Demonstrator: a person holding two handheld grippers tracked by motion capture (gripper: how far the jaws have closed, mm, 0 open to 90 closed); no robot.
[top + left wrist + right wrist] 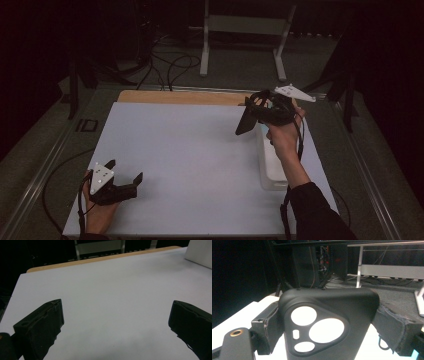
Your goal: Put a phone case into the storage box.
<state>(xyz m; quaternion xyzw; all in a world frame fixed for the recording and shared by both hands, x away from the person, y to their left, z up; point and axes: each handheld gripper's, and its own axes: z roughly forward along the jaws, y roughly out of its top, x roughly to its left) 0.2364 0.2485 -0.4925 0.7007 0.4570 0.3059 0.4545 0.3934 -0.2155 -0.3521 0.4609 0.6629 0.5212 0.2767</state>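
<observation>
My right gripper [258, 112] is raised over the table's right side, held in a person's hand, and is shut on a black phone case [245, 123]. In the right gripper view the case [324, 302] stands between the two jaws of that gripper [325, 326], with its three-cornered camera cut-out facing the camera. My left gripper [125, 170] rests low at the table's front left, open, with nothing between its fingers. In the left gripper view only bare white table [112, 290] lies ahead of the left gripper [116, 315].
A white bin [270, 165] stands on the table's right side, under the right forearm; its wall [200, 255] appears far off in the left gripper view. A wooden strip [180, 96] borders the table's far edge. Beyond it are floor cables [170, 65] and a metal stand [245, 25].
</observation>
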